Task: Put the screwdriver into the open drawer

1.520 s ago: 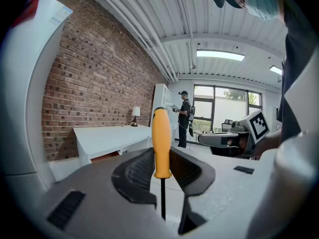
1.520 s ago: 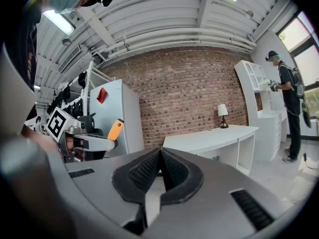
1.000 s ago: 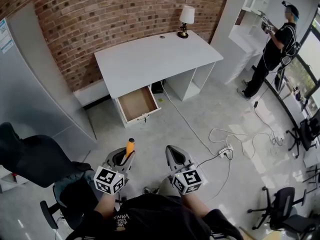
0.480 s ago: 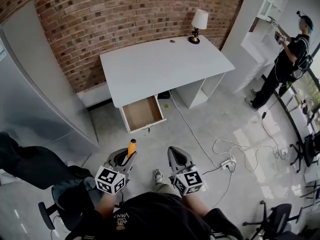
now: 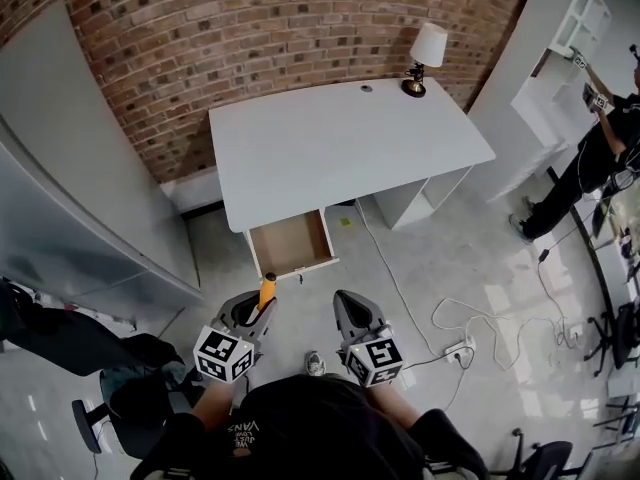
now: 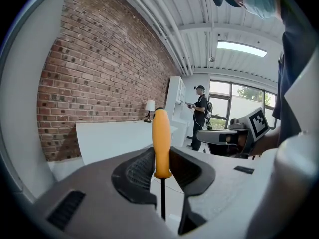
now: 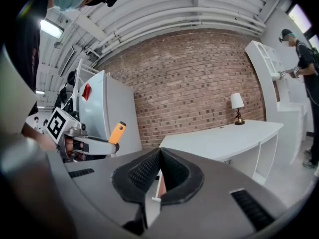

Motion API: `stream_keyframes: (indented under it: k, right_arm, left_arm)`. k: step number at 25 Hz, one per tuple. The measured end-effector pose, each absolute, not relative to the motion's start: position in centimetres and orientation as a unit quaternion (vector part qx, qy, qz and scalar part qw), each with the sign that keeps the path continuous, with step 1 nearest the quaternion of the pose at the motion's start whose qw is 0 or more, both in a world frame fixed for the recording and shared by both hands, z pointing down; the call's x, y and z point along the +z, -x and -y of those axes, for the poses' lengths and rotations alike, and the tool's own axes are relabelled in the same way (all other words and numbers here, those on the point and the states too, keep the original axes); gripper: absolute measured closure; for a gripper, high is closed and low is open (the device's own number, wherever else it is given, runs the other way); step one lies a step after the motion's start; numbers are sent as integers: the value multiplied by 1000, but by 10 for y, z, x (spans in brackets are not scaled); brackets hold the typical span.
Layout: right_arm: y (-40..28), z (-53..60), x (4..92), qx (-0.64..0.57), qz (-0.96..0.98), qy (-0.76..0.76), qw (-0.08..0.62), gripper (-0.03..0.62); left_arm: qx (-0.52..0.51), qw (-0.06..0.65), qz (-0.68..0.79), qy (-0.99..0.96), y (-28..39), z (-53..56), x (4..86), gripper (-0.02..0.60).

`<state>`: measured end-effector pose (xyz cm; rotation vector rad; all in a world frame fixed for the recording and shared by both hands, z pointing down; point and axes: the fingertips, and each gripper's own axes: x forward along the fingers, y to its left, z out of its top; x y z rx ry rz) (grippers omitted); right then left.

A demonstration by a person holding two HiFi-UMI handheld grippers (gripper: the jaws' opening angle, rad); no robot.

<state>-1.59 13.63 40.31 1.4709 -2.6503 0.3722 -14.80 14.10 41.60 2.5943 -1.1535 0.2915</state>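
The left tool [image 6: 162, 169] is clamped on the screwdriver [image 6: 161, 142]. The orange handle stands upright above the jaws and the dark shaft runs down between them. Just beside it, the right tool [image 7: 159, 156] has its jaws pressed together, holding nothing. Beyond both, the drawer [image 5: 291, 245] stands open under the white bench [image 5: 340, 148]; the screwdriver is not in it.

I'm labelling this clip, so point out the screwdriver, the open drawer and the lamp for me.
screwdriver [image 6: 161, 143]: left gripper view, middle of its orange handle.
open drawer [image 5: 288, 244]: head view, bare wooden bottom inside.
lamp [image 5: 430, 44]: head view, on its white shade.
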Motion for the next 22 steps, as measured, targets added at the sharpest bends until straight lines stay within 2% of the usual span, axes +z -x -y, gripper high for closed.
stream_keyframes:
  k: [11, 22]
  right_arm:
    - [20, -63, 425, 133, 864, -482, 63, 600]
    - [51, 1, 433, 147, 784, -601, 47, 600]
  left_arm:
    - [127, 166, 382, -900, 149, -64, 443, 489]
    - [170, 152, 227, -947, 160, 25, 467, 489]
